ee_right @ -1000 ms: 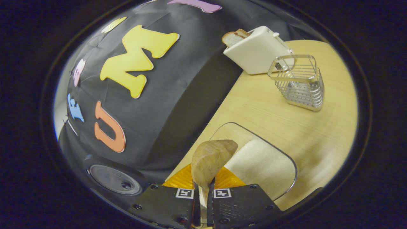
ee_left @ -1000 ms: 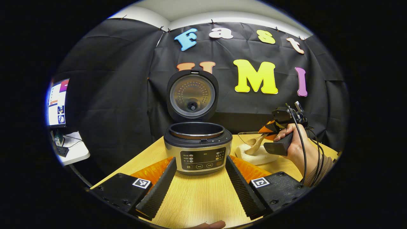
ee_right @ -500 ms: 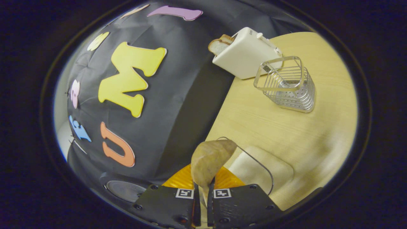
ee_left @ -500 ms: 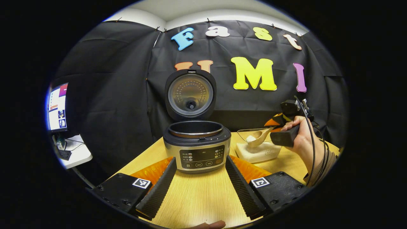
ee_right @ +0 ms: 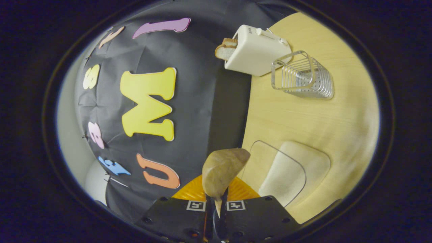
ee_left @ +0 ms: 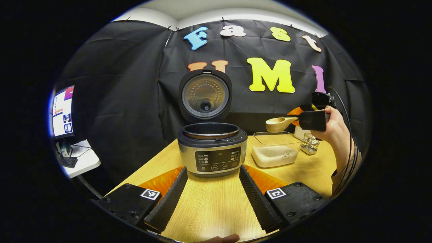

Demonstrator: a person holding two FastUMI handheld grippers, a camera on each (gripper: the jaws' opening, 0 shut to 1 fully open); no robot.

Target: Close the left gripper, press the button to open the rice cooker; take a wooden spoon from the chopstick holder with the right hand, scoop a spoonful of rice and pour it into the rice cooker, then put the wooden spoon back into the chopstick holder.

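The light wooden tabletop (ee_left: 209,209) carries everything, and its far edge meets the black cloth wall. Near the middle of that far edge stands the silver-and-black round rice cooker (ee_left: 212,153), control panel facing forward, its round lid (ee_left: 205,95) standing upright and open above the dark inner pot. Toward the tabletop's far right corner, seen in the right gripper view, sits a white box-shaped toaster (ee_right: 258,50) with a slice of bread in its slot. Just beside the cooker on its right rests the clear rectangular plastic container of white rice (ee_left: 275,148). Beyond the container, nearer the right edge, stands the silver wire chopstick holder (ee_right: 302,79), just beside the toaster.

The left gripper (ee_left: 213,194) hovers low over the near edge of the tabletop, its two fingers spread wide apart with the cooker's front between them farther off; they touch nothing. The right gripper (ee_left: 312,120), held in a person's hand (ee_left: 334,126), is raised above the rice container; in the right gripper view (ee_right: 216,211) its fingers are pressed together on the handle of the light brown wooden spoon (ee_left: 279,124). The spoon's bowl points toward the cooker, in the air above the container's left part. Whether rice lies in the bowl cannot be told.
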